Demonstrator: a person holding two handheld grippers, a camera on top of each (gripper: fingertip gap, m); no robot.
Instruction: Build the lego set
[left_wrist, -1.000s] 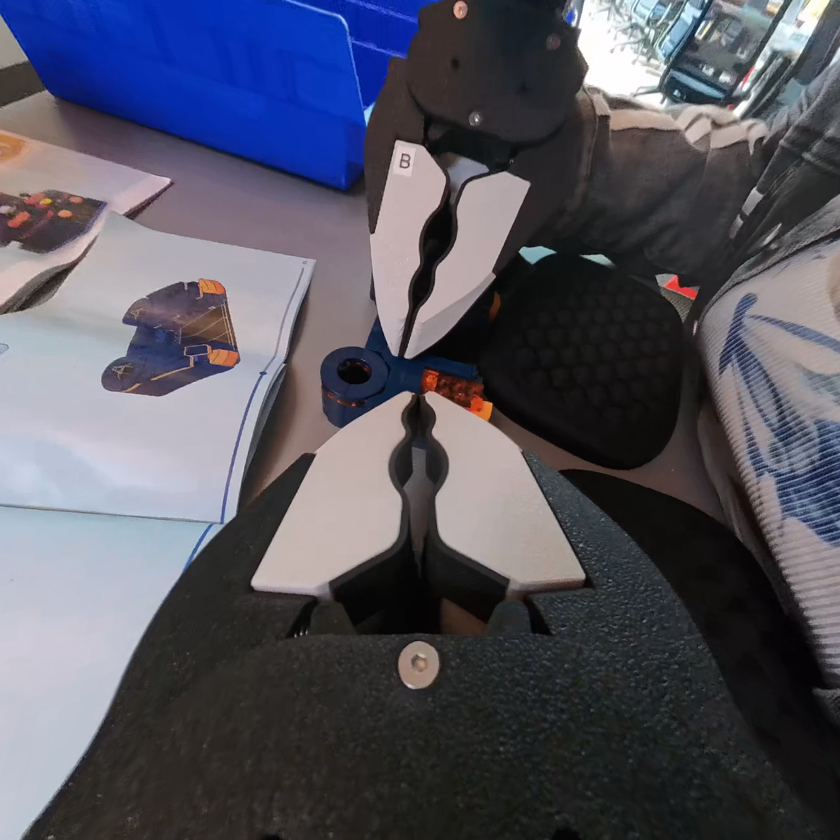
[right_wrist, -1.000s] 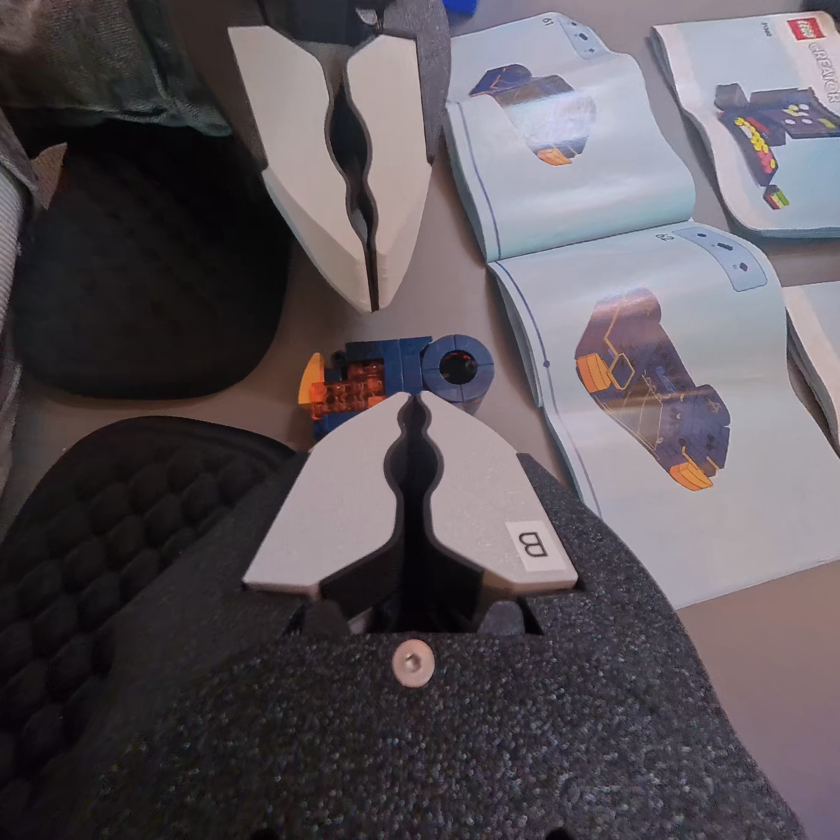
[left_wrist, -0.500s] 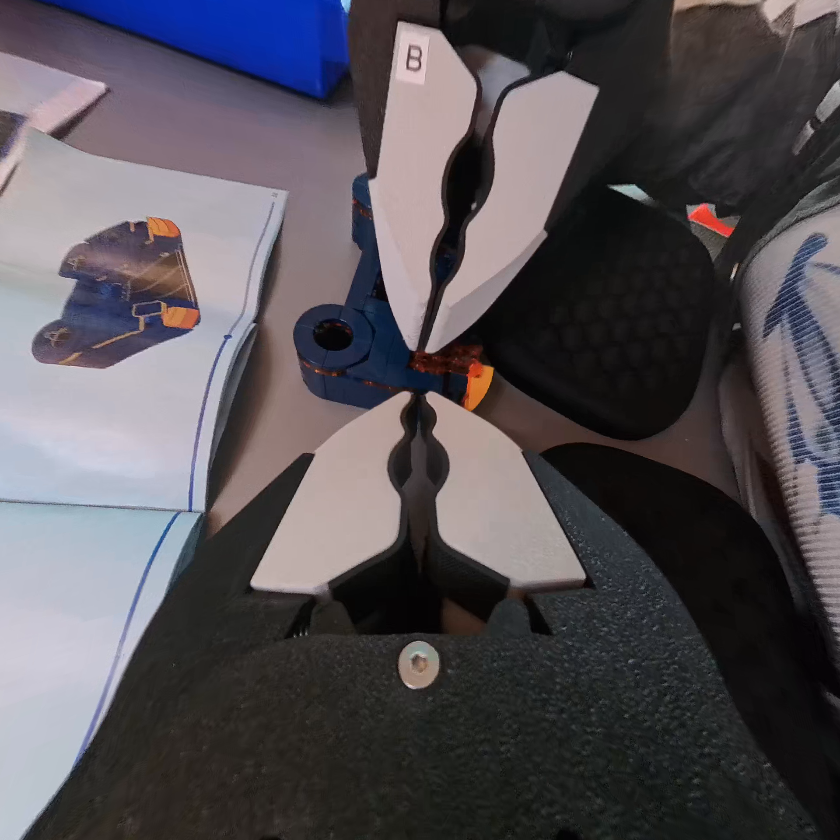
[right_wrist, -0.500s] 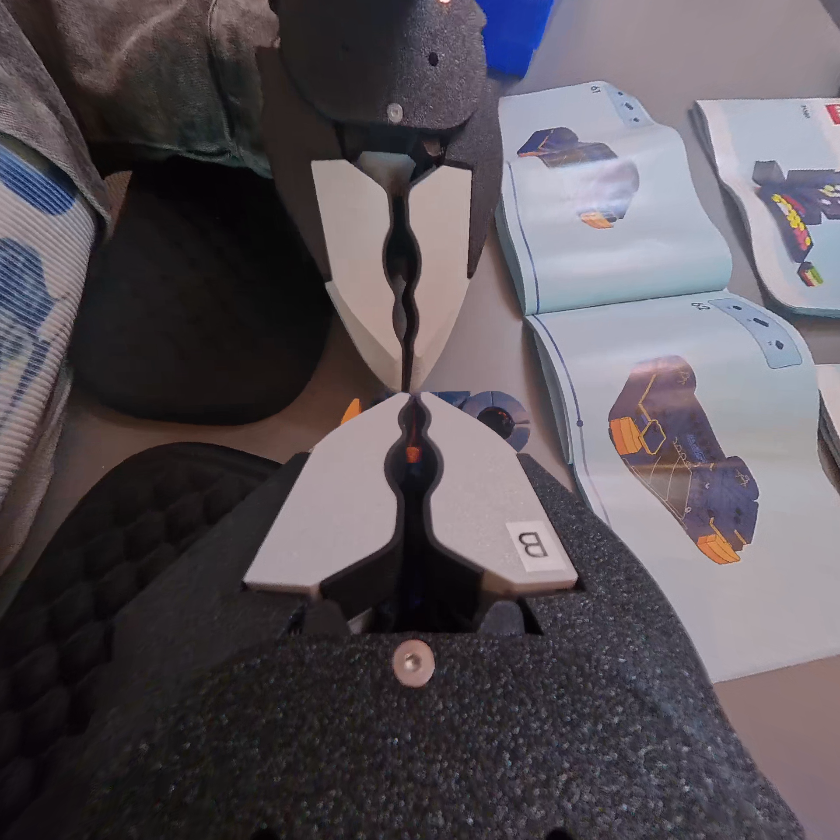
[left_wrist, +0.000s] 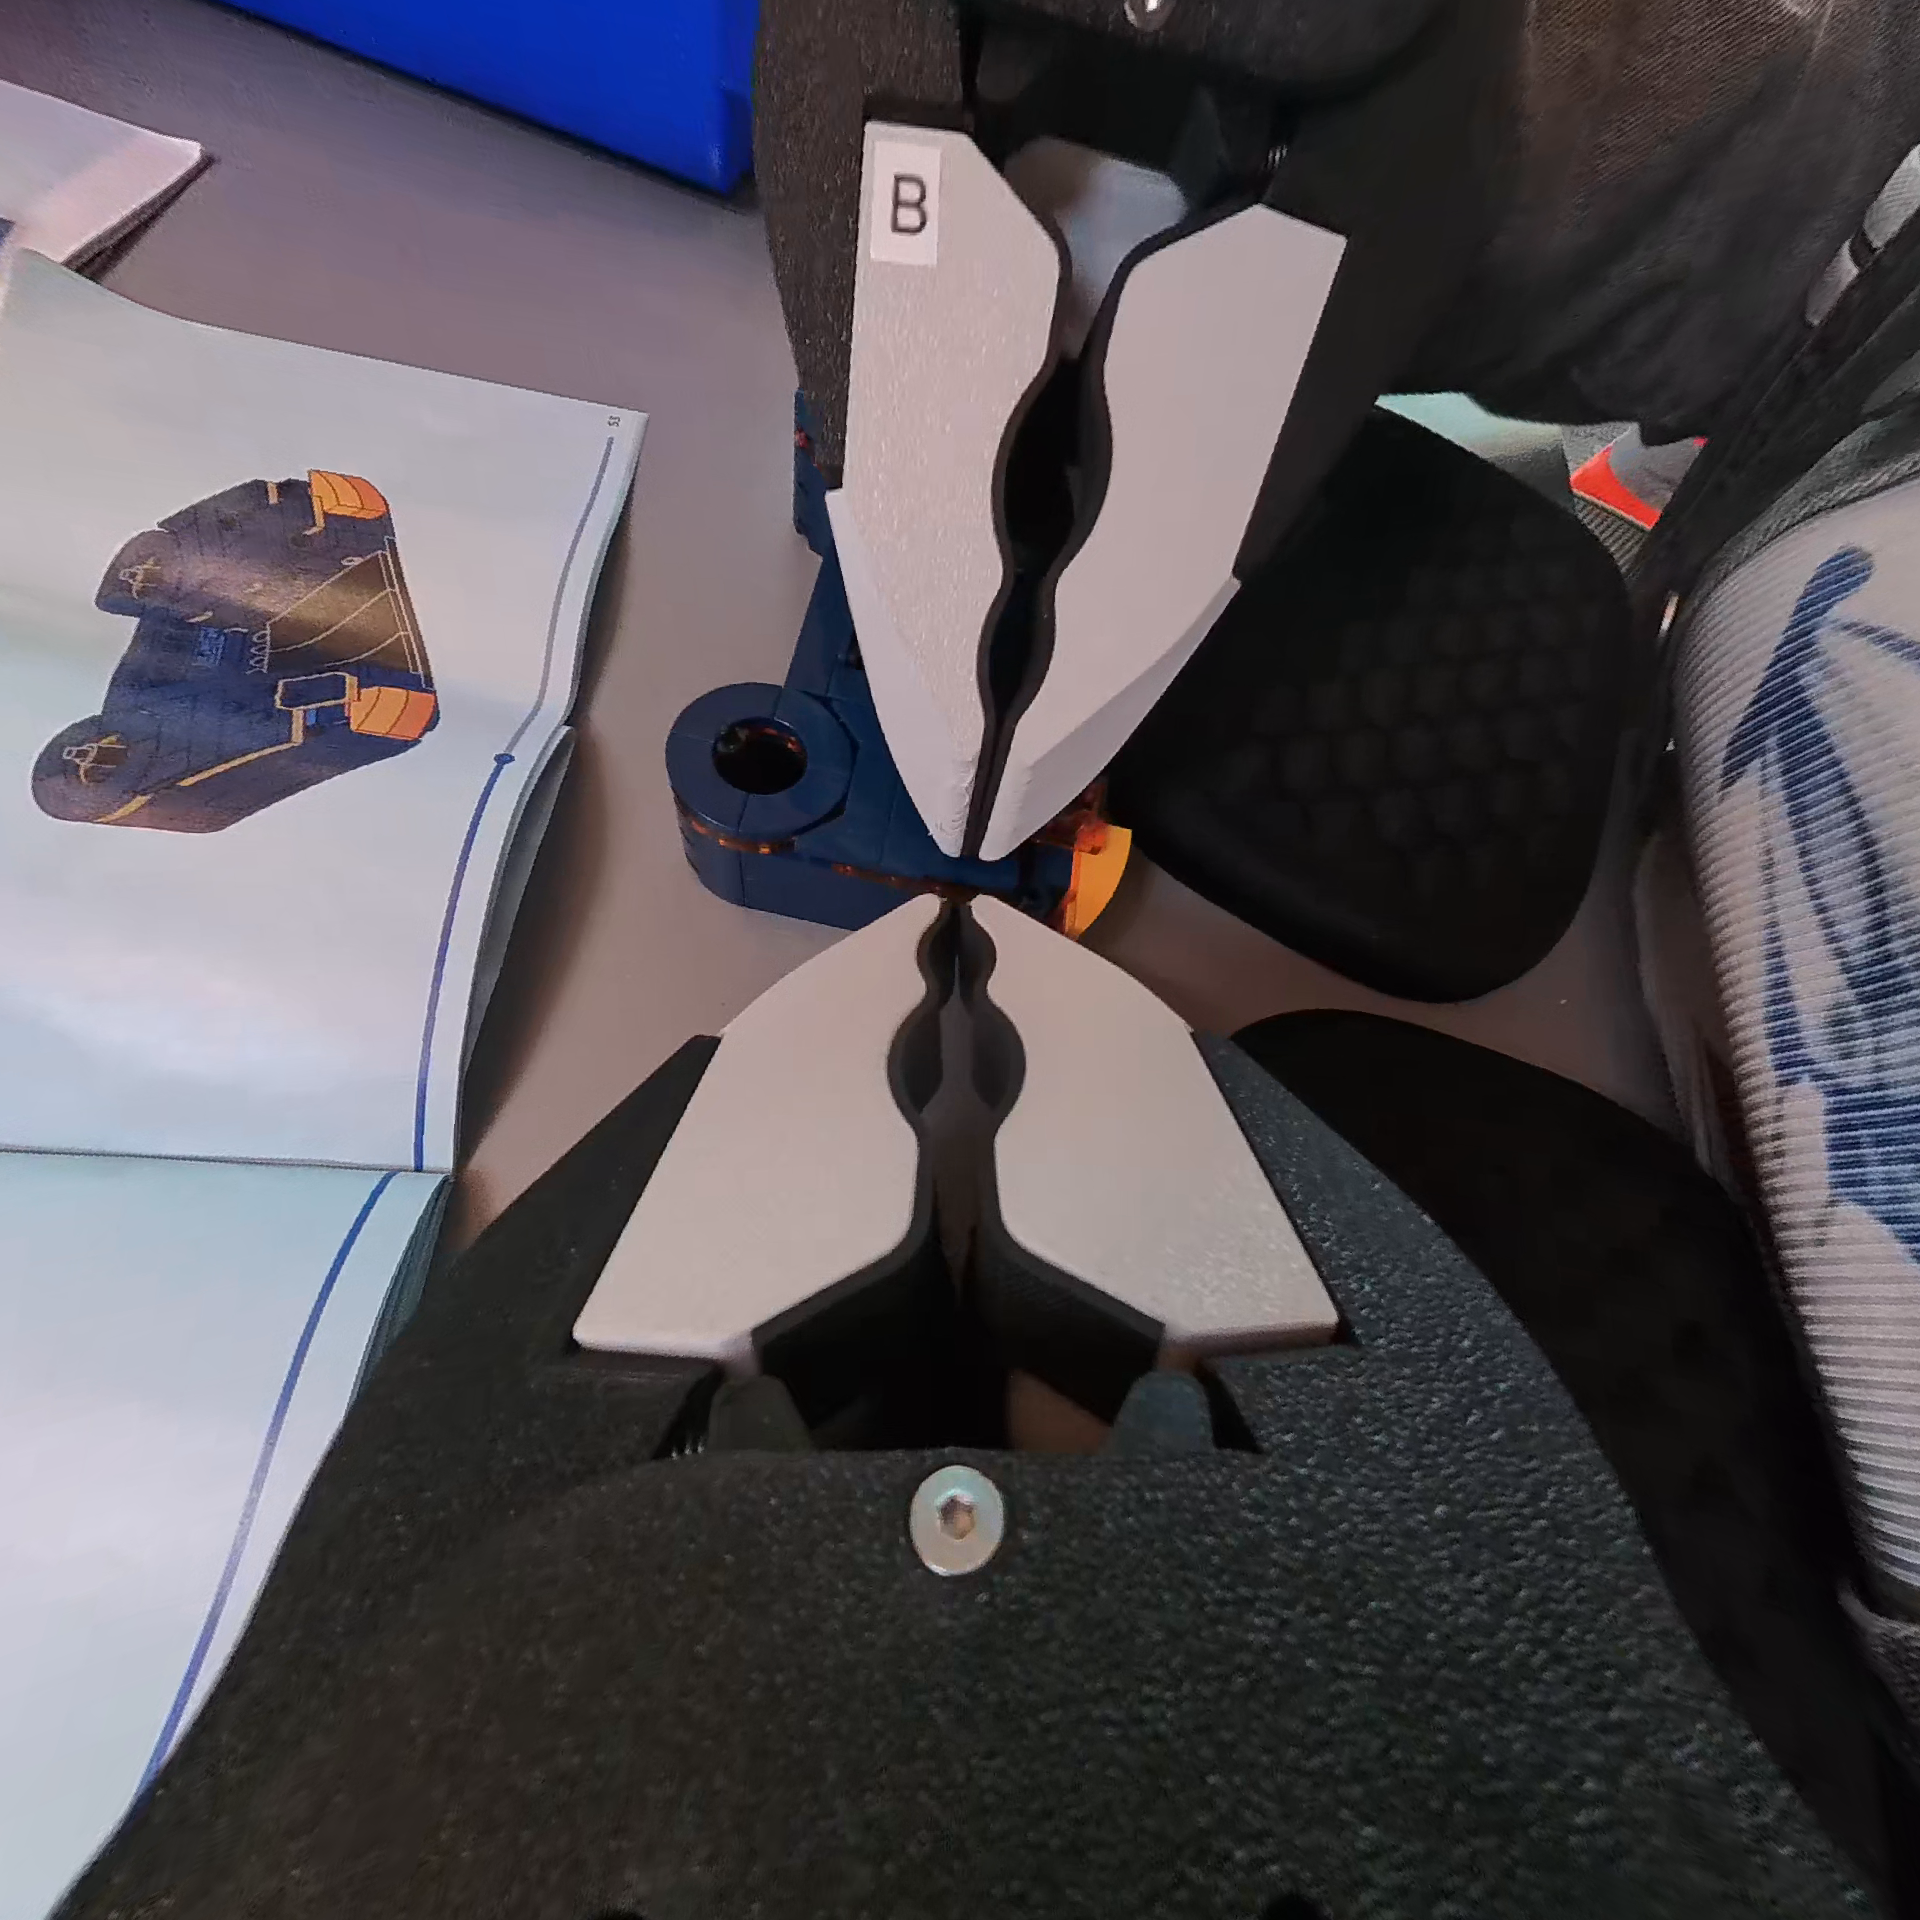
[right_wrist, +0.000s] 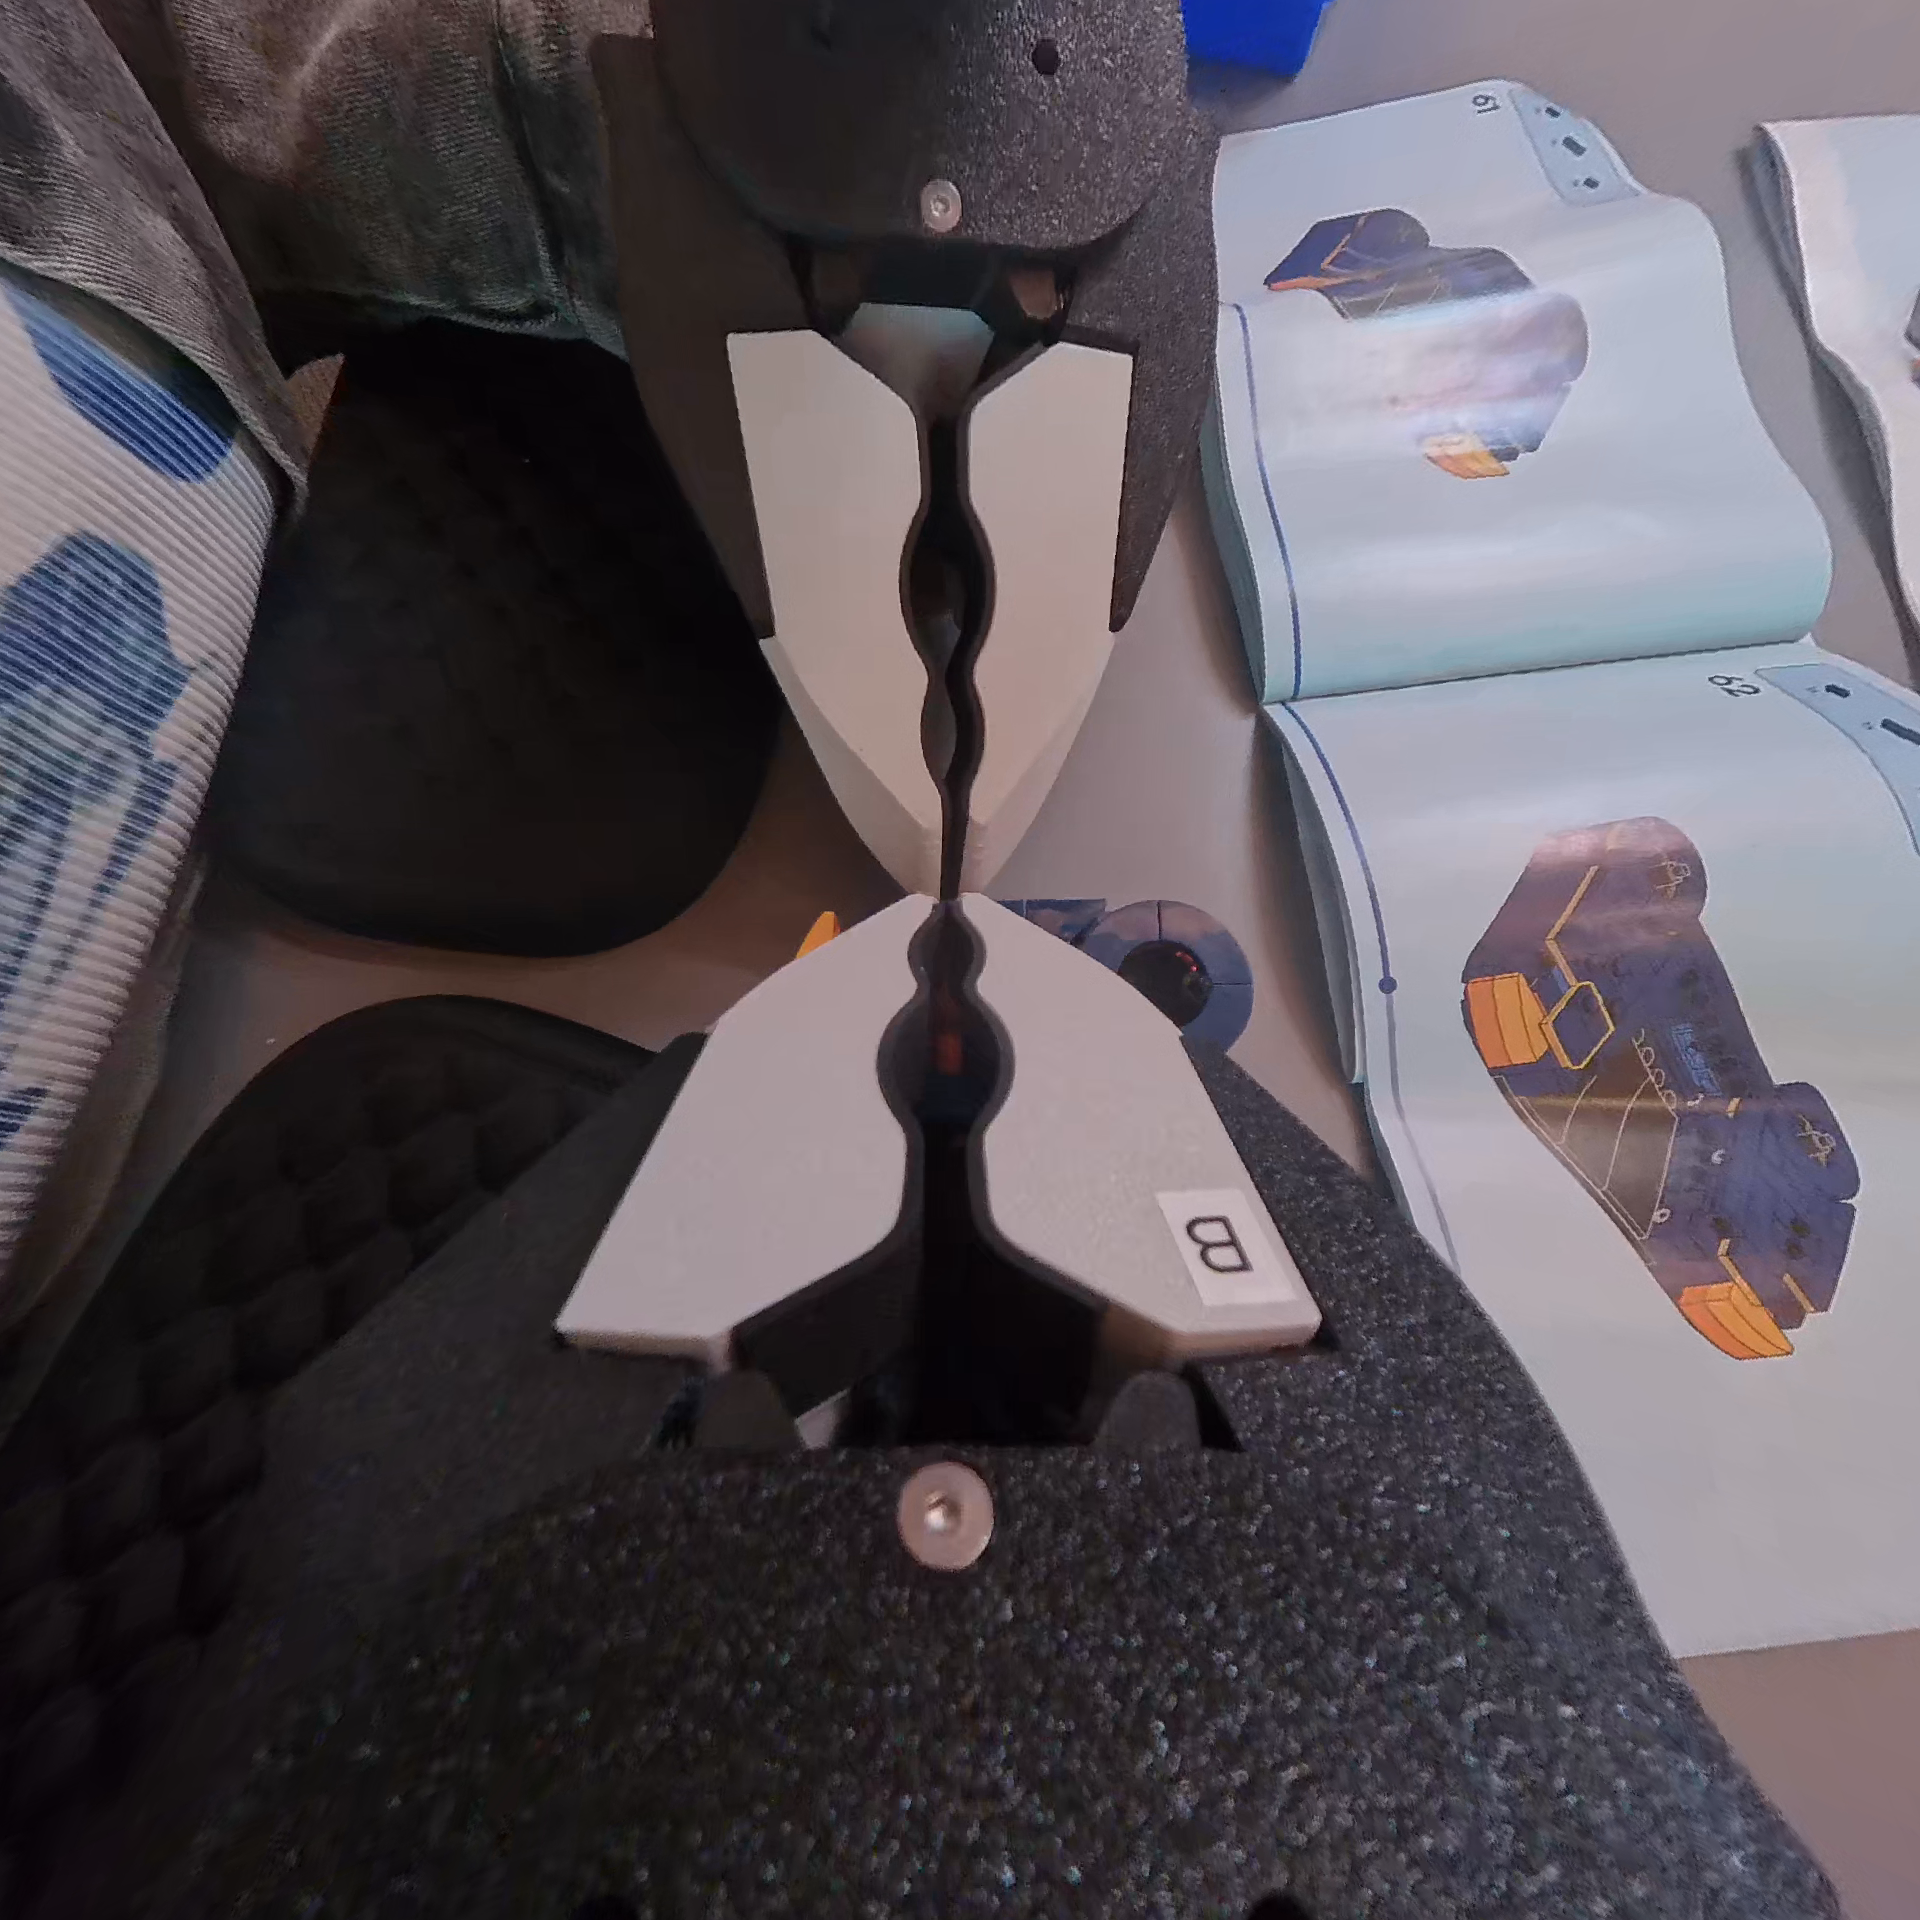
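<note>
Both claws are closed and empty, left claw (left_wrist: 956, 906) and right claw (left_wrist: 975, 840) now tip to tip over the lego model (left_wrist: 790, 821) on the desk (left_wrist: 540, 312); a second ago they stood apart.

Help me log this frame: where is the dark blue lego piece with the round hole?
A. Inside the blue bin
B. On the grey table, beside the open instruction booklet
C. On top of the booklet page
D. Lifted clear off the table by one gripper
B: the dark blue lego piece rests on the grey table, beside the open instruction booklet, with both shut grippers' tips meeting at it.
</note>
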